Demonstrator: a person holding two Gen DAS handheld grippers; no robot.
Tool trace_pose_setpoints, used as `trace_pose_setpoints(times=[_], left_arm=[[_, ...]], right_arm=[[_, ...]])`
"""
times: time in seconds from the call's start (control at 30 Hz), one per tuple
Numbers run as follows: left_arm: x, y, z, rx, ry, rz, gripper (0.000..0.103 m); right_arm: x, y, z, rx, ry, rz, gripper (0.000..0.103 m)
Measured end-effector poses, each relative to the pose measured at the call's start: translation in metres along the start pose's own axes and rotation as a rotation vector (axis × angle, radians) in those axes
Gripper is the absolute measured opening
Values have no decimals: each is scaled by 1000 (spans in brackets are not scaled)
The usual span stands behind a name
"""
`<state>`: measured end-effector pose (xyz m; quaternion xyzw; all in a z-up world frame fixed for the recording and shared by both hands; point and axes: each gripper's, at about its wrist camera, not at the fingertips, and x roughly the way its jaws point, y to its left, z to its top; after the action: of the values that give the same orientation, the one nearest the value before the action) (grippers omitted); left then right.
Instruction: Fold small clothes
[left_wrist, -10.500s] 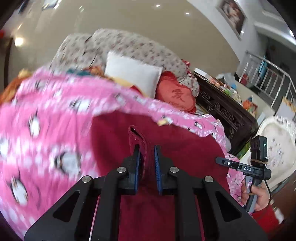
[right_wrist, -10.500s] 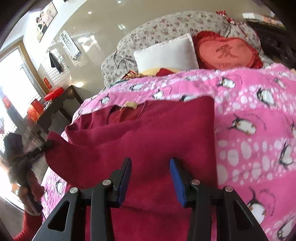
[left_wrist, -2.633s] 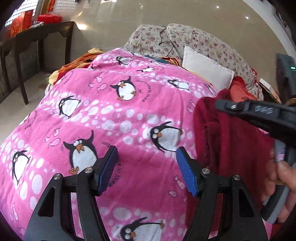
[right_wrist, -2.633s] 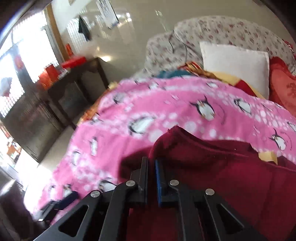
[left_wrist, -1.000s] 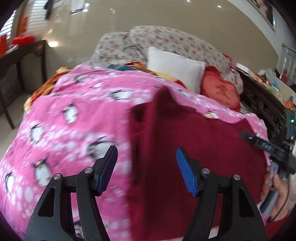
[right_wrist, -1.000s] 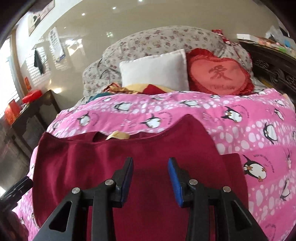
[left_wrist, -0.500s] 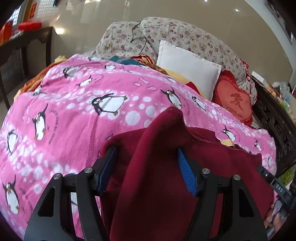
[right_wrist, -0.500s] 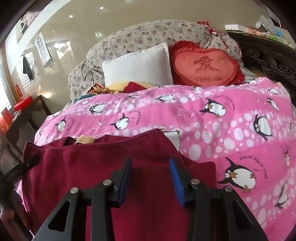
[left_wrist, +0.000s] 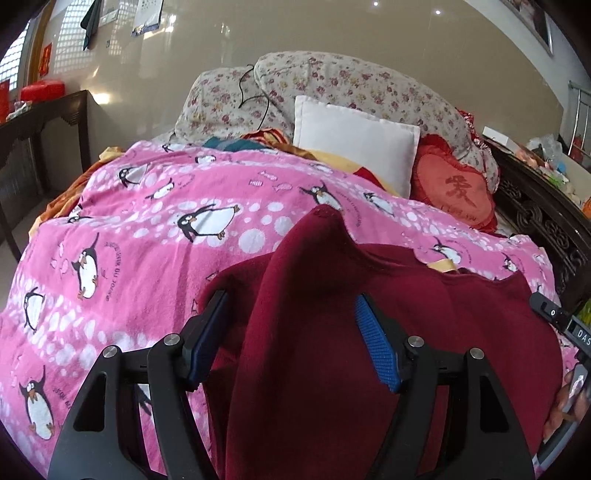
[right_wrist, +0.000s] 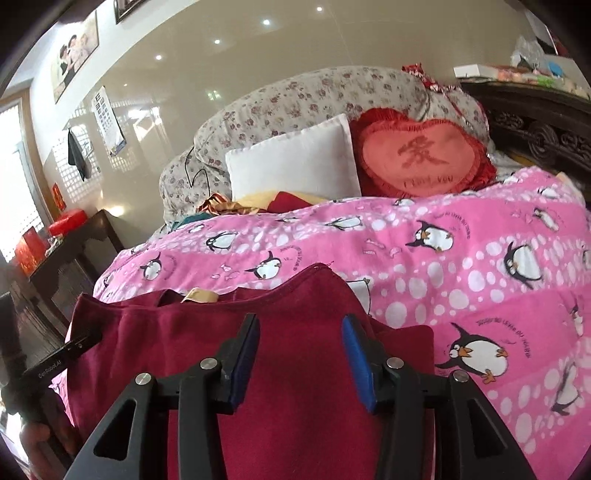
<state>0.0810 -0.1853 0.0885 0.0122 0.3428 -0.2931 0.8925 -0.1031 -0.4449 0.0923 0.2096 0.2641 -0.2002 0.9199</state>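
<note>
A dark red garment (left_wrist: 424, 332) lies spread on the pink penguin blanket (left_wrist: 147, 251). It also shows in the right wrist view (right_wrist: 184, 350), with a yellow neck label (right_wrist: 199, 295) at its far edge. My left gripper (left_wrist: 291, 332) is open, its jaws wide apart over a raised fold of the garment's left side. My right gripper (right_wrist: 299, 358) is open and empty, low over the garment's right part. The other gripper's tip shows at each view's edge.
A white pillow (left_wrist: 354, 144), a red heart cushion (right_wrist: 421, 158) and a flowered bolster (left_wrist: 332, 85) lie at the head of the bed. A dark wooden table (left_wrist: 40, 122) stands to the left, a carved wooden frame (left_wrist: 543, 221) to the right.
Both grippers have stayed open over the garment in the last second. The left one has drawn closer, so the raised fold now sits between its jaws. The right view shifted slightly.
</note>
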Motion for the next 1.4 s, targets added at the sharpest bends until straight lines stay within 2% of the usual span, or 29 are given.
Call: trace_pose_setpoints(times=[0.23,0.37,0.47,0.63,0.8,0.93,1.1,1.23,1.4], left_arm=[[7,9,-1,-42,19,-32,70],[9,1,-5,-3,11,-1,70],[8,0,-6,5,7,9,70],[4,-1,-6,7,0,16,70],[-12,-11,-8,28,-16,28,70],[-21,-18,-9,36,-29,20,70],[-10,-24,-15,72,-4,77,70],[2,-23,-21,78,-6,84,71],[-2,-29,-24,106,-38,110,72]], right_arm=[[3,-7,-4,31,21,-47,45],[16,-25,-7,100,53,1,45],[12,-24,-6,104,48,2,45],[-12,0,-2,30,19,-33,48],[-17,26,-5,-40,60,5,50],[-10,42,-12,-114,103,-18,50],[4,47,-23,-209,141,-116,51],[14,44,-27,-240,137,-129,56],[12,46,-24,-226,134,-136,56]])
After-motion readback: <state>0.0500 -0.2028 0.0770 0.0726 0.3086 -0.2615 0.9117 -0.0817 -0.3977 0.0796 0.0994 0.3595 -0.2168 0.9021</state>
